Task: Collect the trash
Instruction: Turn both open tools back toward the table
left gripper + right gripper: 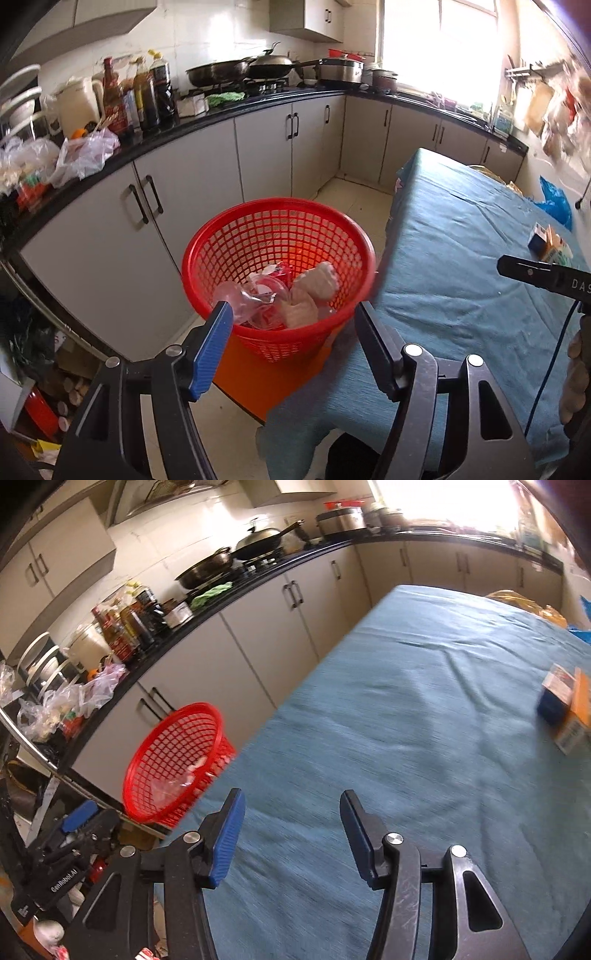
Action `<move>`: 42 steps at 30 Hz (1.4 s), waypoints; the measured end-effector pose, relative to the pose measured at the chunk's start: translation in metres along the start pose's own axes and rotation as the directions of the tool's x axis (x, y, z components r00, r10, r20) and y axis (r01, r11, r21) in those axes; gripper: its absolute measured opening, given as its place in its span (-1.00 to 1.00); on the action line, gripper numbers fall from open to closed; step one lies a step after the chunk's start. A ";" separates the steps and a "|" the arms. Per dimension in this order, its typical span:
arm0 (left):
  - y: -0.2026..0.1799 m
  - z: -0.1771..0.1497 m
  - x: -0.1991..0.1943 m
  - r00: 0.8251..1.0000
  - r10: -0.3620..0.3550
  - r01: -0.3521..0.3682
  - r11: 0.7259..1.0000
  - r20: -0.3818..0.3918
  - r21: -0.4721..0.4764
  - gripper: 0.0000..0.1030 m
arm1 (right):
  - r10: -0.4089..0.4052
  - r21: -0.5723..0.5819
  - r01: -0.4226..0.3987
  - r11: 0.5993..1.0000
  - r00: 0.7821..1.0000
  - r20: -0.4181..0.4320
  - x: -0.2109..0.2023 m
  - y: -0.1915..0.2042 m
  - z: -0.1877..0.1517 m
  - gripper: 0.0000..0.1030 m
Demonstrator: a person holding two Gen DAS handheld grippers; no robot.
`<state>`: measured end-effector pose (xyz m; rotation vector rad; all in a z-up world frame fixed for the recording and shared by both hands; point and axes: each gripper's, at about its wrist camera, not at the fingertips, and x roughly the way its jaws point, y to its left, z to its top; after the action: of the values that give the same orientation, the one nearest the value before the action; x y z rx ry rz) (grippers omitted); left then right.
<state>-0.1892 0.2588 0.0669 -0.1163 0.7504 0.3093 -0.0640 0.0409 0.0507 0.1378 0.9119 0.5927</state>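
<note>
A red mesh basket (221, 258) stands beside the table's left edge and holds crumpled tissue (314, 284) and clear plastic trash (255, 295). My left gripper (293, 314) is open and empty just above the basket's near rim. The basket also shows in the right wrist view (155, 760), down to the left. My right gripper (291, 805) is open and empty over the blue tablecloth (406, 720). A blue and orange carton (565, 709) lies on the cloth at the far right; it also shows in the left wrist view (546, 243).
Grey cabinets and a black counter (221, 114) with bottles, pans and plastic bags run along the left and back. An orange stool top (255, 380) sits under the basket. A blue plastic bag (554, 201) lies at the table's far right. Clutter fills the floor at the left.
</note>
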 end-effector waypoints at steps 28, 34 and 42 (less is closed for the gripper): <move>-0.144 -0.015 0.017 0.976 -0.188 0.204 0.965 -0.110 0.167 0.35 | -0.338 0.332 0.307 0.892 0.940 0.041 -0.135 -0.224 -0.064 0.21; -0.179 -0.014 0.031 0.956 -0.245 0.274 0.944 -0.164 0.185 0.35 | -0.396 0.404 0.342 0.849 0.917 0.055 -0.148 -0.264 -0.051 0.25; -0.218 -0.005 0.039 0.926 -0.315 0.357 0.909 -0.209 0.214 0.37 | -0.401 0.445 0.320 0.836 0.911 0.099 -0.141 -0.294 -0.018 0.36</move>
<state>-0.0965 0.0601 0.0352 -0.0339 0.9172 -0.1292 -0.0192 -0.2818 0.0342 0.3941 0.8412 0.0168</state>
